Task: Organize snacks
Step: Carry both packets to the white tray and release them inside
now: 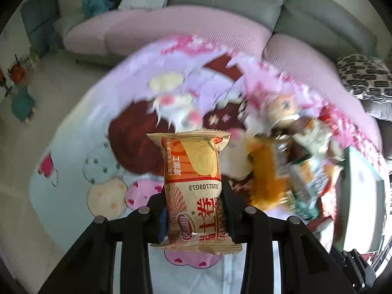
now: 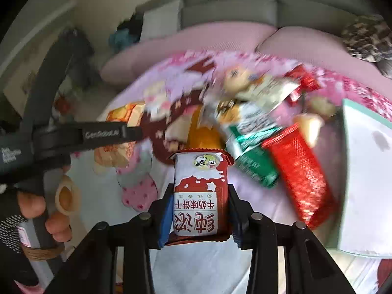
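Blurred snack pile [image 2: 264,132]; each gripper [image 1: 193,203] [image 2: 199,208] clamps a packet.

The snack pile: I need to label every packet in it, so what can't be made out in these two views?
- Snack pile, left wrist view: motion blur smears the wrappers; no print readable.
- Snack pile, right wrist view: red packet and green packet blurred; text illegible.
- White box: cut off by the fisheye edge.
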Demonstrator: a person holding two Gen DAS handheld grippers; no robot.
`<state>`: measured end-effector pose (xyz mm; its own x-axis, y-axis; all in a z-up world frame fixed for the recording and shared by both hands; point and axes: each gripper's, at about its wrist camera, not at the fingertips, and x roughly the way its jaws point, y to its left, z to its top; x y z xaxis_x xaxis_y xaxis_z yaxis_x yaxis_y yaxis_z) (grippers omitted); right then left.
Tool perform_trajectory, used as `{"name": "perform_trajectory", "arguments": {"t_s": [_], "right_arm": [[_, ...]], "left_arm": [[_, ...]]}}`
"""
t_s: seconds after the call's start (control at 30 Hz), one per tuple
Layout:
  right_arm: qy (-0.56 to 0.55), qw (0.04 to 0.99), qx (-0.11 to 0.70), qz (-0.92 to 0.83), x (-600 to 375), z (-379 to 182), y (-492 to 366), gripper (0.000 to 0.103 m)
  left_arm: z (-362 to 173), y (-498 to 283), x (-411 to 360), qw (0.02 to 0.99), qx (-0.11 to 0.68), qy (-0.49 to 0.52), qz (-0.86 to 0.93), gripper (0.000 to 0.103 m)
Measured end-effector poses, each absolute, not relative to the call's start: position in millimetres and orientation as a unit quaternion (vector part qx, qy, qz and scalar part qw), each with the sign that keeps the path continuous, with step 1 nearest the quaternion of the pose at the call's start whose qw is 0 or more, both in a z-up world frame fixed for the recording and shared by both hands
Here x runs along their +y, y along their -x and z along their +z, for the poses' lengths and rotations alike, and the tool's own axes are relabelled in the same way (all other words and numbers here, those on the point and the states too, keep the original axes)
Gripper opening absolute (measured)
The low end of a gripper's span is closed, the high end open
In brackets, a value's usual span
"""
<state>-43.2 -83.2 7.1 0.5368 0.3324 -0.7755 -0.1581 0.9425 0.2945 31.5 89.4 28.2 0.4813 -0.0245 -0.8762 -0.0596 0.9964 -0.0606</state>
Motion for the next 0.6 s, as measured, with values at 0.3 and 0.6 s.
{"name": "perform_trajectory", "arguments": {"t_s": [0.3,0.6], "right_arm": [[-0.165,0.900,0.404,0.014,-164.3,47.7,42.0,0.042],[-0.206,0.876,0.403,-0.169,-276.7,31.4,42.7,0.042]], "left_arm": [[97.7,-35.0,8.5,0.890,0.446,0.017,-0.091,0.038],[81.2,-28.4,-130.5,0.848,0.462,-0.044,-0.256,0.038]]}}
